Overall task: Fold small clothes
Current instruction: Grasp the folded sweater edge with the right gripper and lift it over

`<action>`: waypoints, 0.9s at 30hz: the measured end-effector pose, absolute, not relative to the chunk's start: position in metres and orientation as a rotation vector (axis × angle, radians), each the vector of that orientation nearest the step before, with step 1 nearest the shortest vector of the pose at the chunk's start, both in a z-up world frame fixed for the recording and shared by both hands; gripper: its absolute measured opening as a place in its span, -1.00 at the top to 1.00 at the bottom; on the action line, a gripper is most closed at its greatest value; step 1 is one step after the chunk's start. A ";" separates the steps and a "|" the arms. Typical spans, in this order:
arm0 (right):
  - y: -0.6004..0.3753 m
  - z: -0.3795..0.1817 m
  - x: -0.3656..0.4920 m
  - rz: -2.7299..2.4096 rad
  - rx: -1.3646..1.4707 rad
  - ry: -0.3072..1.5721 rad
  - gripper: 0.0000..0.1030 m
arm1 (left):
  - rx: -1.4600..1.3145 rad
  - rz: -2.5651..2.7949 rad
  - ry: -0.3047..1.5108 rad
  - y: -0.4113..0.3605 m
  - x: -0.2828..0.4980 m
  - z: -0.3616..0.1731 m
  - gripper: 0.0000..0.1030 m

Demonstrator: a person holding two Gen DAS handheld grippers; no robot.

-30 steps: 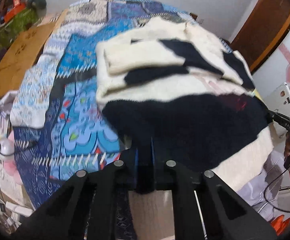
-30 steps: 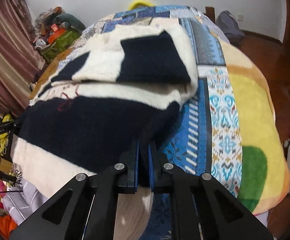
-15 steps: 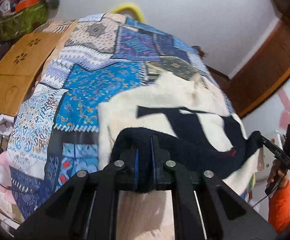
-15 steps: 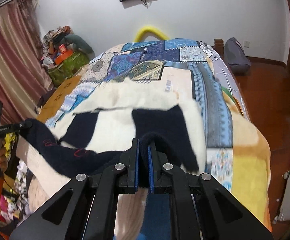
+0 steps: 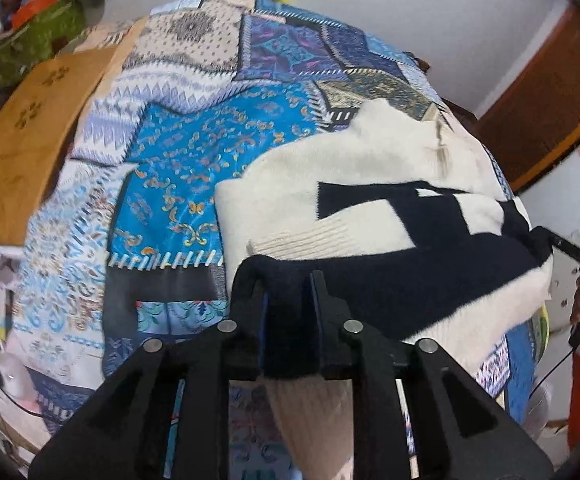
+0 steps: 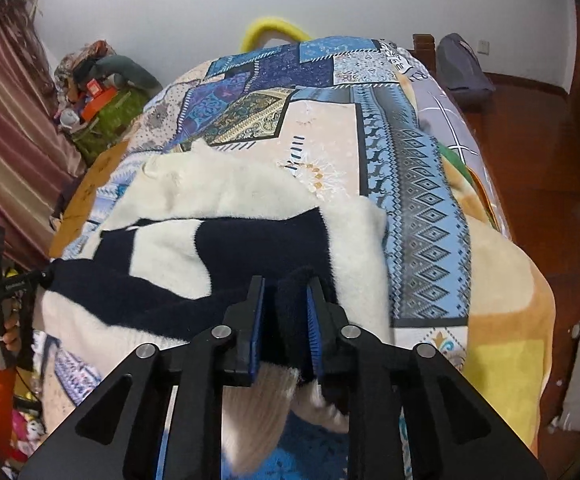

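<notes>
A fuzzy cream and navy sweater [image 5: 353,184] lies on a patchwork bedspread [image 5: 178,184]. Its lower part is lifted and stretched between the two grippers. My left gripper [image 5: 289,292] is shut on the navy hem at the sweater's left corner. My right gripper [image 6: 286,294] is shut on the navy hem at the right corner of the sweater [image 6: 226,208]. The right gripper shows at the right edge of the left wrist view [image 5: 557,244], and the left gripper at the left edge of the right wrist view [image 6: 30,278]. The cream ribbed hem hangs below both jaws.
The bedspread [image 6: 421,184] covers a bed. A wooden board [image 5: 30,140] lies along the bed's left side, with a green bag [image 5: 30,44] and clutter behind. A wooden floor [image 6: 529,128] and a dark bag [image 6: 461,64] are to the right.
Both grippers have carried the sweater's lower hem up and forward over its upper part. The hem now hangs lifted between them, above the folded sleeves.
</notes>
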State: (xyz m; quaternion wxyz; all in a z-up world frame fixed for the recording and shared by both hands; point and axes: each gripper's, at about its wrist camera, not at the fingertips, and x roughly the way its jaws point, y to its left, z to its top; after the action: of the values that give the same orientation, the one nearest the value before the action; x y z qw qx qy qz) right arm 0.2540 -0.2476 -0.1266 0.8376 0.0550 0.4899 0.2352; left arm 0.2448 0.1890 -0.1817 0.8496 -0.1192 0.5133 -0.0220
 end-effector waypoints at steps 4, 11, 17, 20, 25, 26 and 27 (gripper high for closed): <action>-0.262 -0.107 0.237 0.449 0.078 0.955 0.00 | -0.114 0.081 1.004 0.190 0.222 -0.162 -0.38; -0.280 -0.110 0.202 0.428 0.081 0.982 0.00 | -0.231 0.063 1.051 0.211 0.180 -0.172 -0.40; -0.277 -0.132 0.171 0.459 0.132 1.039 0.00 | -0.276 -0.025 1.066 0.182 0.157 -0.183 -0.40; -0.265 -0.146 0.165 0.484 0.127 1.069 0.00 | -0.258 -0.052 1.081 0.165 0.160 -0.190 -0.39; -0.245 -0.154 0.165 0.555 0.149 1.090 0.47 | -0.264 -0.087 1.140 0.150 0.169 -0.200 0.77; -0.240 -0.152 0.165 0.566 0.140 1.085 0.55 | -0.260 -0.094 1.140 0.147 0.171 -0.199 0.78; -0.237 -0.150 0.166 0.575 0.132 1.081 0.71 | -0.260 -0.108 1.135 0.146 0.171 -0.196 0.78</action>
State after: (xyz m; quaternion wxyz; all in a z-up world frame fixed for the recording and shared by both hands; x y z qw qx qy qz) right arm 0.1658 -0.2373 -0.1502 0.8163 0.0620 0.5071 0.2696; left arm 0.1712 0.1459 -0.1964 0.8338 -0.1229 0.5358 -0.0508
